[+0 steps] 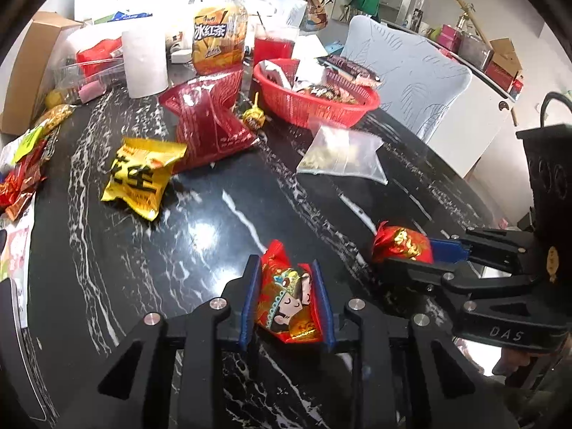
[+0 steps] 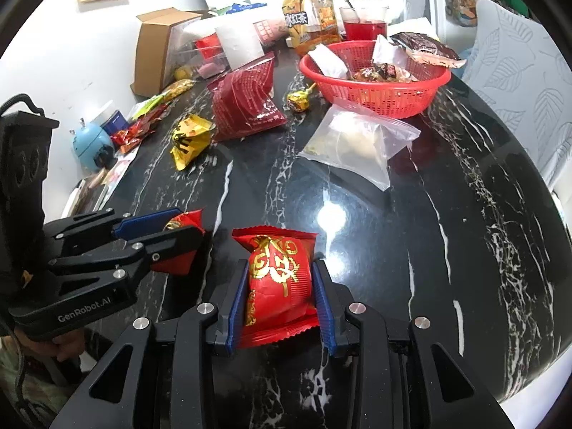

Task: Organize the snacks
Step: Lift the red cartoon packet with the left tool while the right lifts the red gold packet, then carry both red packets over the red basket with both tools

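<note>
My left gripper [image 1: 286, 268] is shut on a small red snack packet with a cartoon figure [image 1: 287, 304], just above the black marble table [image 1: 214, 232]. It also shows in the right wrist view [image 2: 186, 228]. My right gripper [image 2: 282, 268] is shut on a red packet with gold lettering [image 2: 279, 279]; it shows in the left wrist view [image 1: 400, 246] at the right. A red basket [image 1: 318, 107] [image 2: 375, 96] with several snacks stands at the back.
On the table lie a yellow snack bag [image 1: 139, 178], a dark red bag [image 1: 214, 121], a clear zip bag [image 1: 343, 153], a wrapped lollipop [image 1: 254, 118]. An iced tea bottle [image 1: 218, 32], a red drink cup [image 1: 273, 46], a cardboard box [image 1: 32, 68] and more wrappers [image 1: 25, 164] stand behind and left.
</note>
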